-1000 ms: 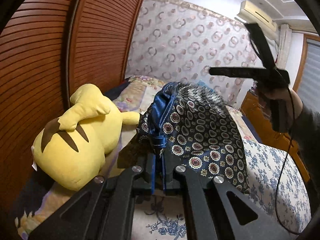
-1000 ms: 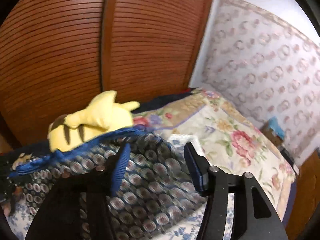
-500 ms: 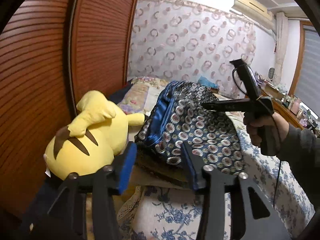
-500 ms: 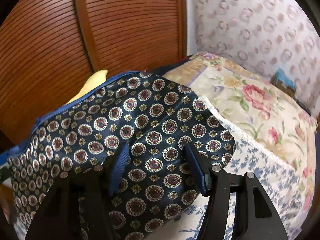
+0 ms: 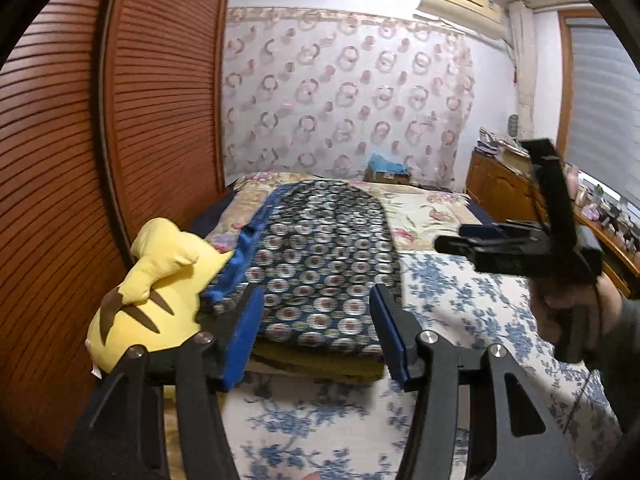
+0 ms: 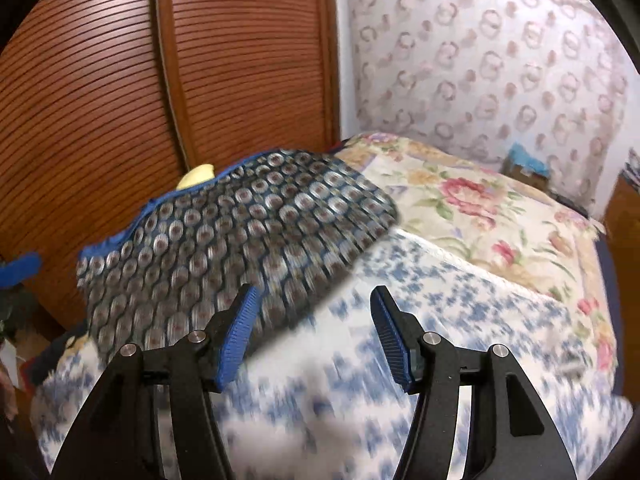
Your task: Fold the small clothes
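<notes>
A dark blue garment [image 5: 320,256] with round medallions and a bright blue hem lies flat on the bed, on top of a folded olive cloth [image 5: 320,364]. My left gripper [image 5: 316,332] hovers just in front of its near edge. Its jaws are opening, nothing is pressed between the pads, and the garment shows through the gap behind them. In the right wrist view the garment [image 6: 224,240] lies up and to the left of my right gripper [image 6: 314,332], which stands open over the blue-flowered sheet. A hand holds the right gripper [image 5: 452,238] off to the garment's right.
A yellow plush toy [image 5: 152,292] leans against the garment's left side. Slatted wooden wardrobe doors [image 5: 80,160] run close along the left of the bed. A floral quilt [image 5: 424,208] covers the far end, and a wooden dresser [image 5: 500,192] stands at the right.
My left gripper has let go of the garment, opened and drawn back. The garment dropped from a raised hump to lying flat. My right gripper swung right, off the garment and over the sheet.
</notes>
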Available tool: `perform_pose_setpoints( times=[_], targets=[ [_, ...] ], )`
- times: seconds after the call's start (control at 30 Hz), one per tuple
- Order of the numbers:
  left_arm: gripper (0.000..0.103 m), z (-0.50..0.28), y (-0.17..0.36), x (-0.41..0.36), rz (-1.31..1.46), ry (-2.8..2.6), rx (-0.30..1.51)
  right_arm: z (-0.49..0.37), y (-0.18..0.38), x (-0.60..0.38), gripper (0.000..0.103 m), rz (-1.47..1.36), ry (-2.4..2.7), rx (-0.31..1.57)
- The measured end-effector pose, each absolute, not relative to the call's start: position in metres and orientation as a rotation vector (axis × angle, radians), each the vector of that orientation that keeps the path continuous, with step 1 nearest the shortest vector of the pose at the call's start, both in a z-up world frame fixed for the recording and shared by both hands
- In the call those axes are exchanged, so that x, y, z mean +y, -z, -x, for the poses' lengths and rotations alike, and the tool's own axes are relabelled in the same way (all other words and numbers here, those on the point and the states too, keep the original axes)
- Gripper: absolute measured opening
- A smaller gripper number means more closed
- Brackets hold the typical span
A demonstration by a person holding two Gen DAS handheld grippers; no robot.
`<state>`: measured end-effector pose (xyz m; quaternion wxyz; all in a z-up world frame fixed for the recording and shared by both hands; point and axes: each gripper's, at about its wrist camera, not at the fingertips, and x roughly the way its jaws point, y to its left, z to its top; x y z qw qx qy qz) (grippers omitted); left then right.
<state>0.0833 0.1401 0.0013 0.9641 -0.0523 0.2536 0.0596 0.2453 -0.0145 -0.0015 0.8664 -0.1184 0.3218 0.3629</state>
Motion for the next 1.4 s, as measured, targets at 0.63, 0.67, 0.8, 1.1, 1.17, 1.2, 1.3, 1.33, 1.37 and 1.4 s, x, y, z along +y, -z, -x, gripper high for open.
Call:
perform_pose_setpoints(
  times=[0.63, 0.67, 0.8, 1.1, 1.17, 1.2, 1.3, 1.33, 1.37, 1.4],
  targets=[
    [0.054, -0.082, -0.030, 0.026, 0.007, 0.021, 0.488, -0.126, -0.044, -0.191, 0.064, 0.107, -0.419, 0.519],
    [0.054, -0.079, -0.033, 0.022, 0.001, 0.023, 0.482, -0.120, -0.048, -0.196, 0.066, 0.102, -0.413, 0.508],
    [0.054, -0.073, -0.044, 0.005, -0.018, 0.035, 0.464, -0.105, -0.058, -0.210, 0.079, 0.088, -0.397, 0.467],
    [0.054, -0.056, -0.068, -0.011, -0.003, 0.046, 0.422, -0.075, -0.085, -0.238, 0.086, 0.048, -0.325, 0.380],
    [0.055, -0.053, -0.072, -0.012, 0.002, 0.046, 0.412, -0.069, -0.090, -0.242, 0.086, 0.045, -0.313, 0.362],
    [0.055, -0.051, -0.074, -0.012, 0.006, 0.045, 0.405, -0.067, -0.092, -0.244, 0.086, 0.043, -0.305, 0.355],
    [0.055, -0.047, -0.078, -0.011, 0.018, 0.037, 0.386, -0.063, -0.096, -0.246, 0.086, 0.041, -0.293, 0.343],
    [0.055, -0.045, -0.079, -0.011, 0.019, 0.031, 0.381, -0.062, -0.095, -0.247, 0.086, 0.039, -0.293, 0.342],
    [0.055, -0.045, -0.079, -0.010, 0.019, 0.029, 0.381, -0.061, -0.094, -0.247, 0.086, 0.036, -0.291, 0.341],
    [0.055, -0.045, -0.078, -0.009, 0.020, 0.029, 0.381, -0.061, -0.094, -0.247, 0.086, 0.033, -0.293, 0.341]
  ],
)
